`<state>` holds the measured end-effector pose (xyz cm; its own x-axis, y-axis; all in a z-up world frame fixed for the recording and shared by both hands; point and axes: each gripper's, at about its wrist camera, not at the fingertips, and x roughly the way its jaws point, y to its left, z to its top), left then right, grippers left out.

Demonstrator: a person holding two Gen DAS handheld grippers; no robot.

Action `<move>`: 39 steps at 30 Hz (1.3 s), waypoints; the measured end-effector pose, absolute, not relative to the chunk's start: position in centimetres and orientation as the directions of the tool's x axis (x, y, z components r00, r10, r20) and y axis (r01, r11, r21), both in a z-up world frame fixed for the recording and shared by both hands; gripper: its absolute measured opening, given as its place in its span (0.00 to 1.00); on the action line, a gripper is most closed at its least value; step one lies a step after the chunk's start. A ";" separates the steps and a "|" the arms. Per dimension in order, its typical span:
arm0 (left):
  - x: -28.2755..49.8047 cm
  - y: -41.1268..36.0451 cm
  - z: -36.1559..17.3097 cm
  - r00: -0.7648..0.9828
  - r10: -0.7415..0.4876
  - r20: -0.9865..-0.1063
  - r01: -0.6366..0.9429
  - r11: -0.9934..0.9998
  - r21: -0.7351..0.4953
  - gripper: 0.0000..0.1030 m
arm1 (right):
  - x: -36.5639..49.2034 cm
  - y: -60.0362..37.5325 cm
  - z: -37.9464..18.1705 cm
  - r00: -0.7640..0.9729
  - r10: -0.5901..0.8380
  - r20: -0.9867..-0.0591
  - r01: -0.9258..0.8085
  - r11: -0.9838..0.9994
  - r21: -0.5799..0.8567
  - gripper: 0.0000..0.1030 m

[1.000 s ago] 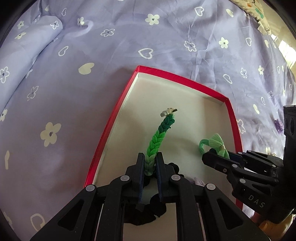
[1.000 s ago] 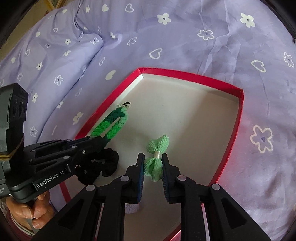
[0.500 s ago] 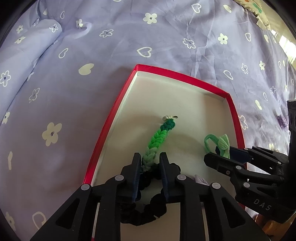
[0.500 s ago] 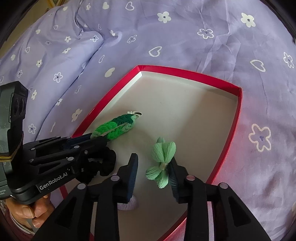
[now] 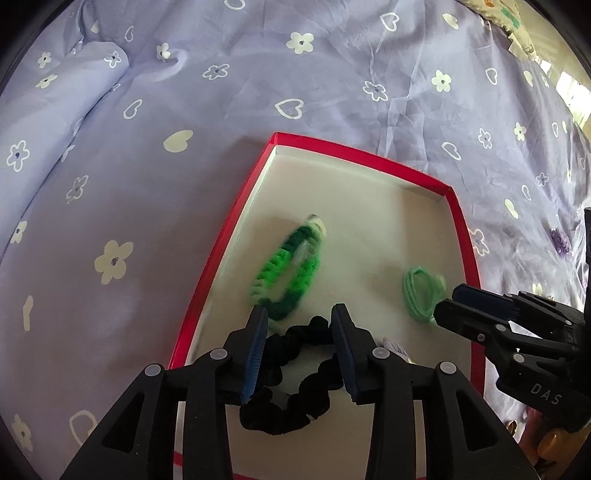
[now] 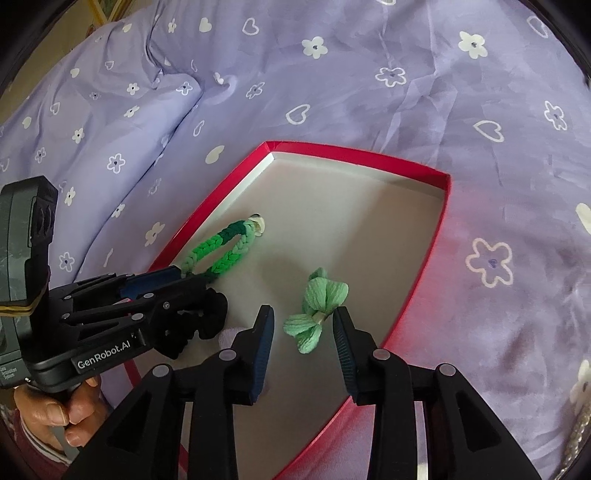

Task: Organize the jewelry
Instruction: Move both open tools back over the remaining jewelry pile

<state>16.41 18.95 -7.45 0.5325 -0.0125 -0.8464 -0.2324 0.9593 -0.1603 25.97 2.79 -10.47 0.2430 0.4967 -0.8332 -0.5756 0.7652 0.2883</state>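
While the left gripper [image 5: 297, 332] is opening with nothing pinched, the green braided bracelet [image 5: 286, 275] lies in the red-rimmed box [image 5: 354, 153]; the right gripper [image 6: 303, 334] stands parted around the pale green bow [image 6: 316, 314], untouched, so lift both straight up clear of the black scrunchie [image 5: 291, 380]

A lilac bedsheet [image 5: 258, 92] covers almost the whole scene, and it is printed with small white flowers and white hearts, some filled and some only outlined. To the upper left of the sheet's middle lies a pillow [image 6: 92, 122] in the same fabric, and a deep fold separates it from the flat part of the sheet. At the far upper right corner of the sheet, a pale cloth with coloured print [image 5: 509, 22] is visible, too small to identify.
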 end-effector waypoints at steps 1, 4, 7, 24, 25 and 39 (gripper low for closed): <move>16.3 18.9 -7.4 0.532 -0.011 -0.846 -0.233 0.959 -0.159 0.35 | 25.9 2.6 -10.3 0.246 0.497 -0.832 -0.575 0.766 0.288 0.36; 16.2 18.9 -7.3 0.533 -0.011 -0.846 -0.233 0.959 -0.159 0.35 | 25.7 2.5 -10.1 0.249 0.498 -0.831 -0.574 0.766 0.287 0.36; 16.1 18.8 -7.2 0.533 -0.012 -0.846 -0.233 0.959 -0.160 0.35 | 25.5 2.3 -9.9 0.252 0.498 -0.830 -0.572 0.768 0.288 0.36; 11.8 15.7 -3.1 0.585 -0.092 -0.806 -0.169 0.958 -0.232 0.42 | 22.4 -5.4 -6.3 0.343 0.511 -0.788 -0.486 0.815 0.317 0.36; 11.5 15.1 -2.9 0.587 -0.101 -0.804 -0.155 0.960 -0.234 0.42 | 22.2 -6.3 -6.1 0.352 0.506 -0.787 -0.475 0.822 0.316 0.36; 9.9 8.5 -1.4 0.563 -0.198 -0.803 0.000 0.971 -0.240 0.50 | 19.6 -17.9 -4.0 0.470 0.408 -0.782 -0.309 0.907 0.287 0.40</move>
<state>9.87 8.46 -1.40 0.5627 -0.1982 -0.8025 0.0004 0.9709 -0.2396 19.64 -17.88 -4.04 0.4704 0.4082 -0.7824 -0.3091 0.9066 0.2872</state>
